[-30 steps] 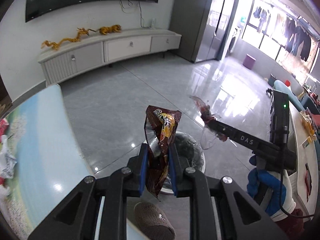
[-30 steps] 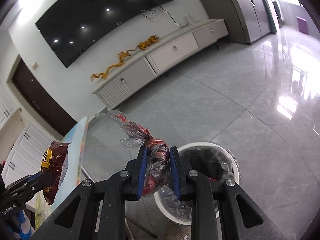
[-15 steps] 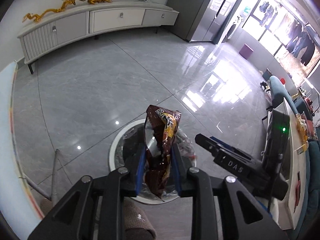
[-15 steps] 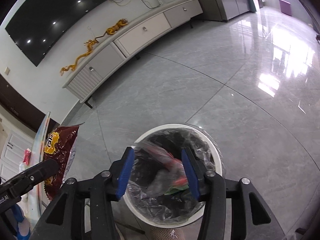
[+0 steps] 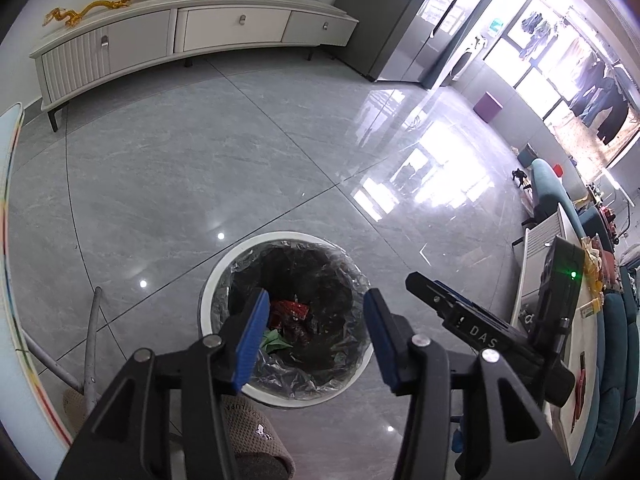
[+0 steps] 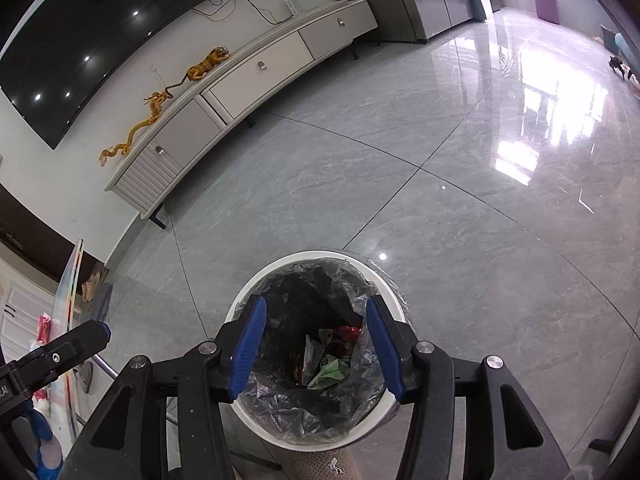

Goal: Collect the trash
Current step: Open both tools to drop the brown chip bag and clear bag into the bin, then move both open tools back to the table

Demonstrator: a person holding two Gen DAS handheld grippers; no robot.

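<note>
A white round trash bin (image 5: 224,272) with a dark plastic liner stands on the grey tiled floor; it also shows in the right wrist view (image 6: 280,268). Inside lie red, white and green wrappers (image 5: 290,314) (image 6: 326,358). My left gripper (image 5: 314,336) is open and empty right above the bin. My right gripper (image 6: 314,350) is open and empty above the bin too. The right gripper also shows at the right of the left wrist view (image 5: 436,298), and the left gripper at the left edge of the right wrist view (image 6: 86,334).
A table edge with a coloured cloth (image 5: 10,240) runs along the left, with its metal leg (image 5: 90,340) near the bin. More trash (image 6: 42,330) lies on that table. A slippered foot (image 5: 256,436) is below the bin. A white TV cabinet (image 5: 180,36) stands far back.
My left gripper opened and let the brown chip bag fall into the bin. My right gripper, open since half a second ago, stays over the bin, its plastic wrapper now inside.
</note>
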